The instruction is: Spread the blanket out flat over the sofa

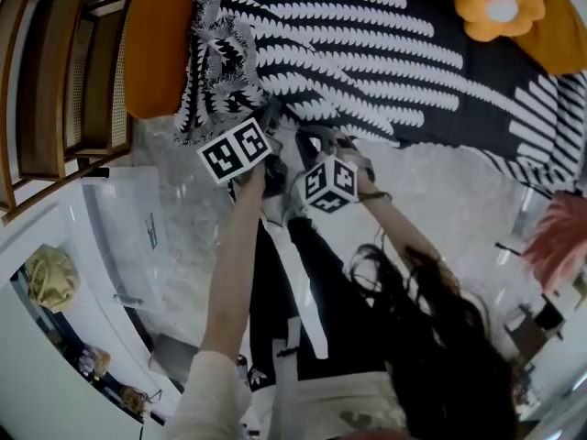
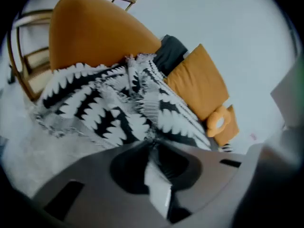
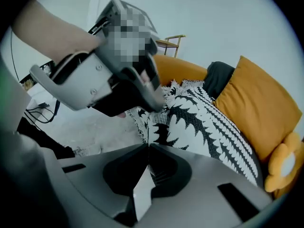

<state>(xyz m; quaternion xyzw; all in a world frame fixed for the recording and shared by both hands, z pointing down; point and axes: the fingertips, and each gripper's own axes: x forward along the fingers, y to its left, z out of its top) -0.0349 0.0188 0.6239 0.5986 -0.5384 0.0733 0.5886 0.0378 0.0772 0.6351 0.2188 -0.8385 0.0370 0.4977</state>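
Nearest, side by side above a pale, mottled floor (image 1: 183,246): left gripper (image 2: 153,144) and right gripper (image 3: 145,147), both of smooth grey plastic, both tipped down toward the front of the sofa (image 2: 95,32). On the left one, jaws parted by only a slim gap, with the fringed hem of the blanket (image 2: 109,108) right at the tips yet under no visible squeeze. On the right one, jaws brought fully together, closed tips just at the hanging edge of the same cloth; any pinch of fabric there impossible to confirm. Just beyond both tools, the blanket itself: soft woven stuff, black with white toothed, feather-like stripes, draped over the seat and down the near edge, rumpled and bunched at the left end beside the rounded arm, smoother and flatter toward the right. Under and behind it, plain orange upholstery with a bulging, curved arm. Farther back along the backrest, a dark grey cushion (image 2: 170,51), then a square orange cushion (image 2: 197,82), then at the far right a small flower-shaped cushion (image 2: 217,121) with a pale centre. Left of the sofa, a curved wooden frame (image 2: 23,65) with slats. Farthest, a bare pale wall (image 2: 213,18).
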